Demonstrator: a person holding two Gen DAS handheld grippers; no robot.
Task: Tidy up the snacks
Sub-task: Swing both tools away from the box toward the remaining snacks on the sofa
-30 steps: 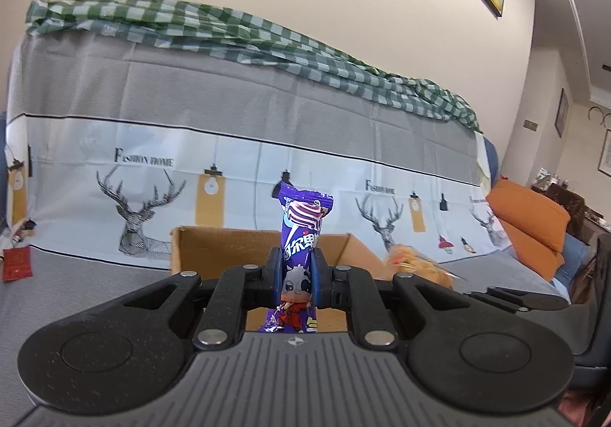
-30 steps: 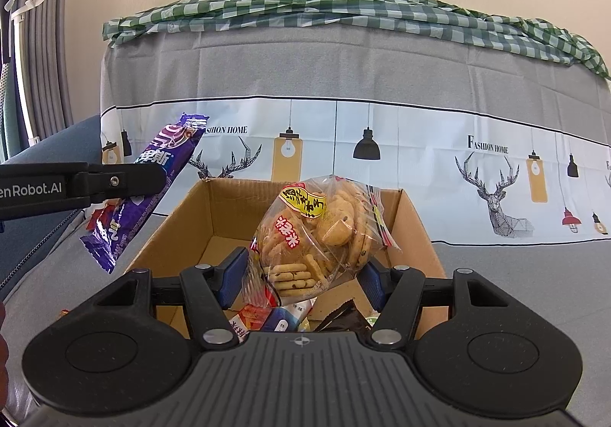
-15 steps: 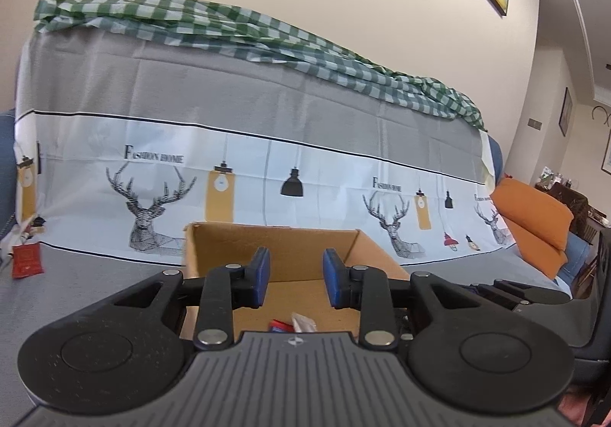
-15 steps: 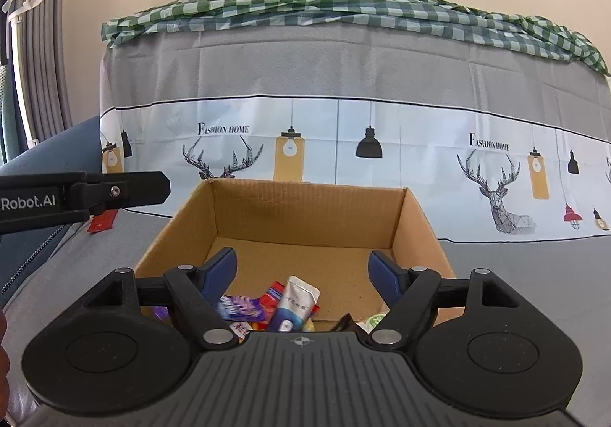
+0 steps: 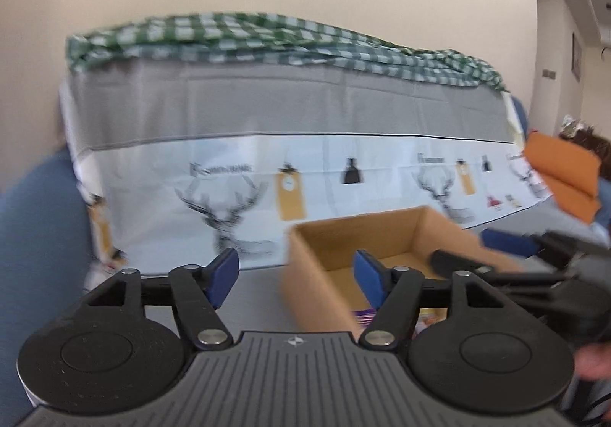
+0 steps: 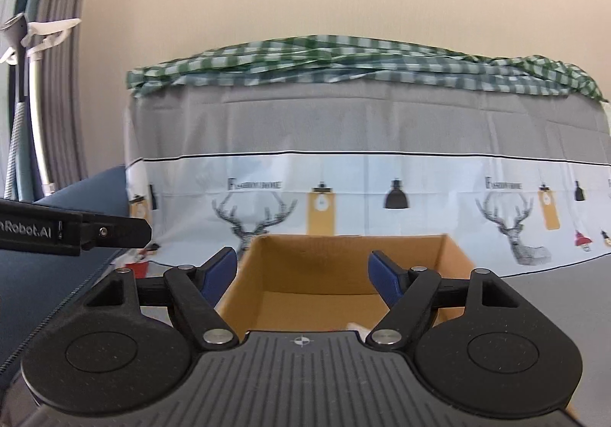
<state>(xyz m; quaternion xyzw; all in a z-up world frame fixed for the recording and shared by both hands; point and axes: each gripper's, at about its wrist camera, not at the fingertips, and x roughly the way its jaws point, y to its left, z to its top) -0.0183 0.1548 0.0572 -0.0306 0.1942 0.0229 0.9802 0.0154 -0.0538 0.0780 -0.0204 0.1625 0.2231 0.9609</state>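
An open cardboard box (image 5: 324, 244) (image 6: 343, 266) stands on the grey sofa seat. In the left wrist view it lies ahead and to the right, blurred. My left gripper (image 5: 294, 274) is open and empty, over the box's left wall. Part of a purple snack wrapper (image 5: 362, 316) shows inside, low by the right finger. My right gripper (image 6: 303, 272) is open and empty, in front of and above the box. Most of the box's contents are hidden behind the grippers. The left gripper's finger (image 6: 110, 232) shows at the left of the right wrist view.
The sofa back carries a deer-print cover (image 6: 343, 194) and a green checked cloth (image 6: 343, 60). Orange cushions (image 5: 561, 175) lie at the right. A small red packet (image 6: 135, 268) lies on the seat left of the box. A blue armrest (image 5: 34, 236) is at the left.
Both grippers let go of their snacks a second ago: the purple packet and the cookie bag dropped into the box. Since then both have pulled back, and the left has swung left and opened wider.
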